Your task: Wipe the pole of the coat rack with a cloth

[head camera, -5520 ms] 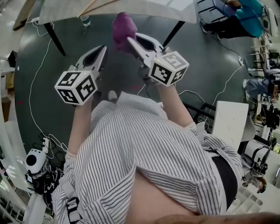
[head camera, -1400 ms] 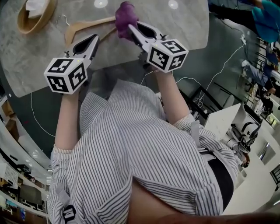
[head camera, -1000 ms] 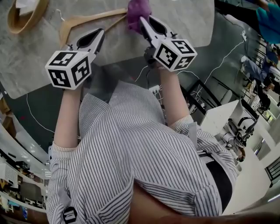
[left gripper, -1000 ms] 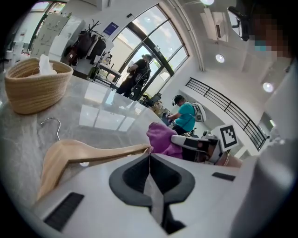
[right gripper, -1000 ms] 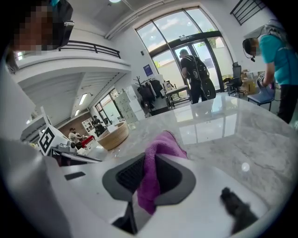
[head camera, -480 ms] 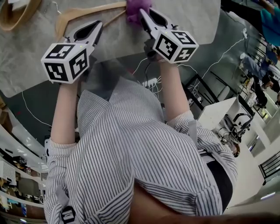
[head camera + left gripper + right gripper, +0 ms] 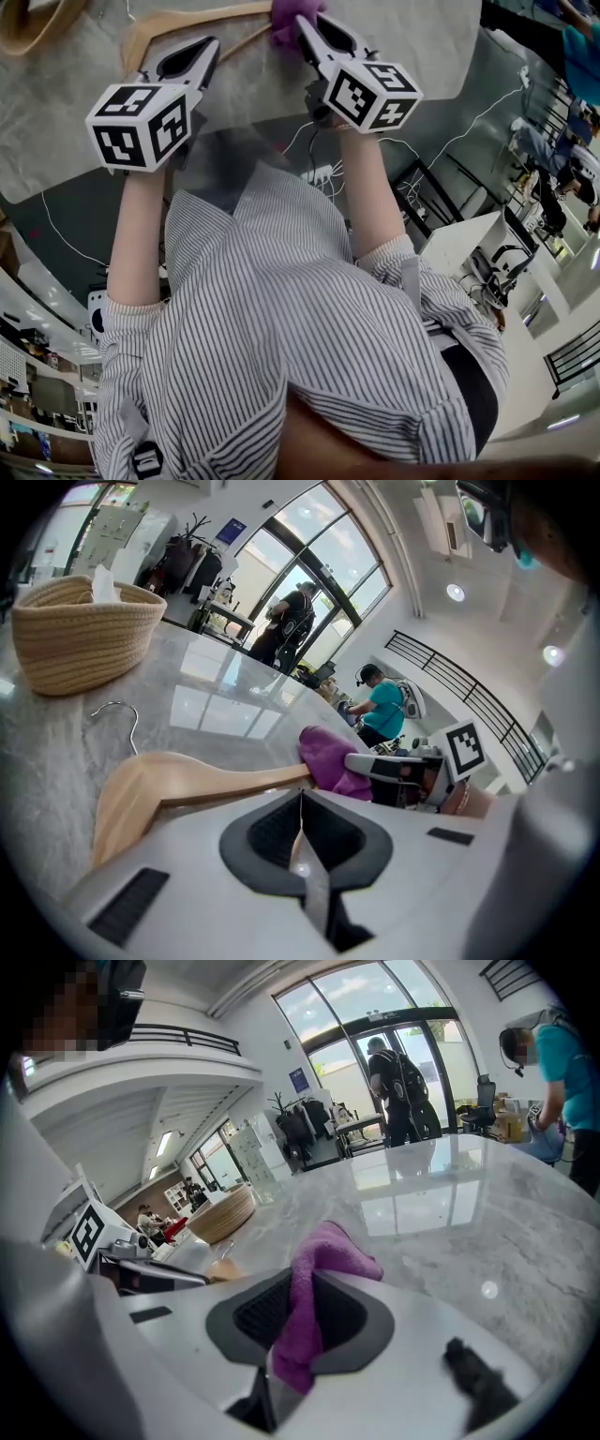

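We looked steeply down on a large grey marble-patterned table top (image 7: 422, 37) that filled the upper part of the head view, with our striped shirt below it. A round woven straw basket (image 7: 84, 635) stood at the far left of the table, cut off by the frame edge from above. Nearer us a pale wooden coat hanger with a wire hook (image 7: 187, 785) lay flat on the marble. The left gripper (image 7: 208, 45) hung above the hanger with its jaws pressed together and nothing between them. The right gripper (image 7: 305, 23) was clamped on a small purple terry cloth (image 7: 314, 1288), which sat bunched between the pads and puffed out past the tips, over the table beside the end of one hanger arm. We could not tell whether cloth and hanger touched. We judged the cloth light, soft and limp, likely to fold and slip unless pinched deep in its bulk, as it was here, with enough left free to wrap against a round surface. The pole of the coat rack was not identifiable in any view. Dark garments hanging far off by the windows were too small to make out, and the cloth's top edge was cut off in the head view.
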`<state>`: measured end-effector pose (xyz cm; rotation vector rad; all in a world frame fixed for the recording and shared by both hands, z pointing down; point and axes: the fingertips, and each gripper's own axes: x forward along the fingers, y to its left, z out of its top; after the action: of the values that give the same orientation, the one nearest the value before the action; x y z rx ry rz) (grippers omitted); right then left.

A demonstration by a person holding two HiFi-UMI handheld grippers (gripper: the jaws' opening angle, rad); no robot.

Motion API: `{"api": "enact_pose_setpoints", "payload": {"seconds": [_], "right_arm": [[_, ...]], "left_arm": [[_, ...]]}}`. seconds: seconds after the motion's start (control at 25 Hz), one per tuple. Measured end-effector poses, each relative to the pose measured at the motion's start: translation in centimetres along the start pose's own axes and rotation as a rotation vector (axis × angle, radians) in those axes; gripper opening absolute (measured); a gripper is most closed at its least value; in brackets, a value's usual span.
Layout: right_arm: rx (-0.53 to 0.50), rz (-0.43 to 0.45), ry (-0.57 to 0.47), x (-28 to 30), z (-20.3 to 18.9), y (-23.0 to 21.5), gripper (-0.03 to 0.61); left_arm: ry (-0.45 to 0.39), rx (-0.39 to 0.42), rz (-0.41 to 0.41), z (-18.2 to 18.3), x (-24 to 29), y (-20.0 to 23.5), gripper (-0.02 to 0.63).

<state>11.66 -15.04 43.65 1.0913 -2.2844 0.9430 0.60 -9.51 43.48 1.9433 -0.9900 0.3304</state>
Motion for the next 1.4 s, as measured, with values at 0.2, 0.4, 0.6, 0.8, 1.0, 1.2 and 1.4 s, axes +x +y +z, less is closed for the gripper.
{"api": "enact_pose_setpoints", "payload": {"seconds": [0.2, 0.4, 0.6, 0.8, 1.0, 1.2, 1.4], "right_arm": [[-0.011, 0.011, 0.013, 0.7, -0.1, 0.8, 0.066], [-0.026, 0.016, 0.024, 1.2, -0.2, 1.7, 0.066], [-0.041, 0.019, 0.038, 1.6, -0.2, 2.5, 0.066], [-0.057, 0.027, 0.053, 2.0, -0.3, 3.4, 0.066], [-0.075, 0.024, 0.066, 2.6, -0.8, 4.7, 0.066], [-0.082, 0.027, 0.066, 2.8, -0.6, 5.6, 0.066], [-0.093, 0.031, 0.073, 2.9, -0.8, 6.3, 0.066]], "left_arm": [[-0.011, -0.02, -0.004, 0.2, -0.5, 0.5, 0.012], [-0.038, -0.037, 0.001, 0.5, -1.4, 1.1, 0.012], [-0.049, -0.047, 0.012, 0.6, -2.1, 1.7, 0.012], [-0.059, -0.053, 0.023, 0.5, -2.8, 2.1, 0.012], [-0.07, -0.053, 0.058, 0.1, -4.4, 3.7, 0.012], [-0.068, -0.059, 0.103, -0.4, -5.9, 5.4, 0.012], [-0.077, -0.089, 0.134, -1.2, -6.9, 6.7, 0.012]]}}
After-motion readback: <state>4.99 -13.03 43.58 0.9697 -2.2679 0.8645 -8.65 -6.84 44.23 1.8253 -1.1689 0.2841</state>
